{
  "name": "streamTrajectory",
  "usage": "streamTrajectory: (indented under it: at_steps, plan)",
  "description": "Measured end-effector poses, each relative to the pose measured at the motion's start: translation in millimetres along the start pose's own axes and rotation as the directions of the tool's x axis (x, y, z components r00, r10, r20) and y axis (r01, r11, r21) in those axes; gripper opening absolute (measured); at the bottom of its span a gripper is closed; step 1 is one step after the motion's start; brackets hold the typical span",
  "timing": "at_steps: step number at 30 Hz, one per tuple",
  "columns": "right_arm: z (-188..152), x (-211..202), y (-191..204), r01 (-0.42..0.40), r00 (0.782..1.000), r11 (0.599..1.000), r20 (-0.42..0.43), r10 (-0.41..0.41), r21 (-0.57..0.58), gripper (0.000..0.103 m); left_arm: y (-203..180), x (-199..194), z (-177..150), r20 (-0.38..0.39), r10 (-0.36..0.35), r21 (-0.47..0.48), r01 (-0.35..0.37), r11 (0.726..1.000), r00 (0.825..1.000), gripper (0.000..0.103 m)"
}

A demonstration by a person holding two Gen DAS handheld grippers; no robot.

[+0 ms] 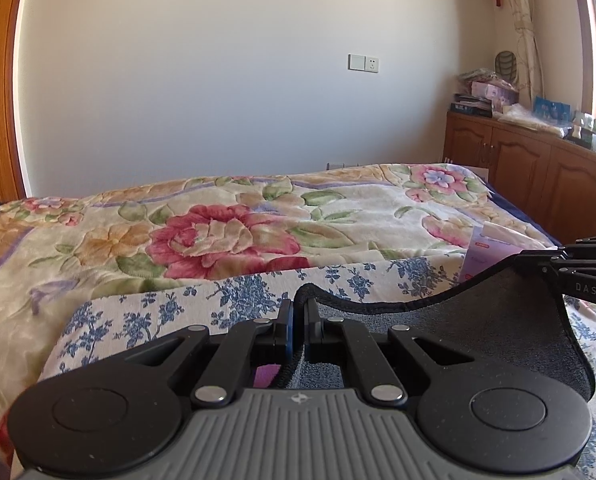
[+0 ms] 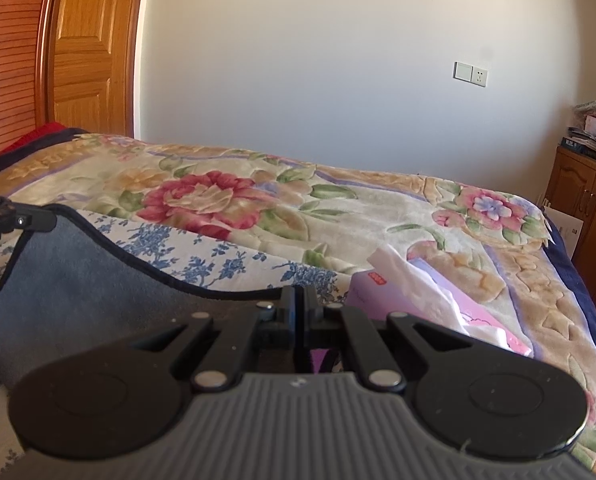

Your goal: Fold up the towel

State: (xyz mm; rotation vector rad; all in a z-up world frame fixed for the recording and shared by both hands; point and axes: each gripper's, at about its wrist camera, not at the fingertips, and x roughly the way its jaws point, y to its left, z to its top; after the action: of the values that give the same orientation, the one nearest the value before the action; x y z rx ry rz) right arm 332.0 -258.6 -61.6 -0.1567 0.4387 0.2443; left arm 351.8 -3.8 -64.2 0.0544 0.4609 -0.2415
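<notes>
Left gripper point(image 1: 298, 312) and right gripper point(image 2: 298, 300): jaws pinched on the towel point(image 1: 478, 316) hem, one at each corner. Towel: raised over the bed point(image 1: 225, 216), sagging between grips. Risk: uneven travel skews the fold; the slack could snag the tissue pack point(image 2: 402, 296) beside it.

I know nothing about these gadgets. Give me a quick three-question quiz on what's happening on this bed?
1. True or false: the left hand-held gripper and the right hand-held gripper each pinch an edge of the grey towel.
2. What lies on the bed right of the towel: A) slippers B) a pink tissue pack C) a mug?
3. Fill in: the towel hangs over a blue-and-white ____ cloth.

Key: 1 true. 2 B. 3 flowered.
</notes>
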Motion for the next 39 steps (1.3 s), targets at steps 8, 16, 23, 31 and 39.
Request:
streamTrajectory:
  at_steps: [8,16,23,31,39]
  plan:
    - [-2,12,-3,0.015,1.000,1.000,0.000,-0.015,-0.003,0.004,1,17,1,-0.005,0.020,0.012,-0.020,1.000,1.000,0.006]
    - [-6,27,-7,0.022,1.000,1.000,-0.010,-0.022,-0.015,0.004,4,38,-4,-0.015,0.032,0.043,-0.031,0.999,0.999,0.006]
    - [-18,44,-6,0.030,0.998,0.999,-0.055,-0.031,-0.010,0.004,9,59,-13,-0.051,0.051,0.060,-0.048,0.997,0.997,0.006]
    - [-23,51,-8,0.023,0.996,1.000,-0.090,-0.024,-0.011,0.005,9,70,-20,-0.081,0.053,0.057,-0.048,0.997,0.995,0.008]
    - [-24,50,-9,0.025,0.995,1.000,-0.100,-0.025,-0.002,0.015,7,71,-19,-0.084,0.057,0.054,-0.053,0.997,0.995,0.035]
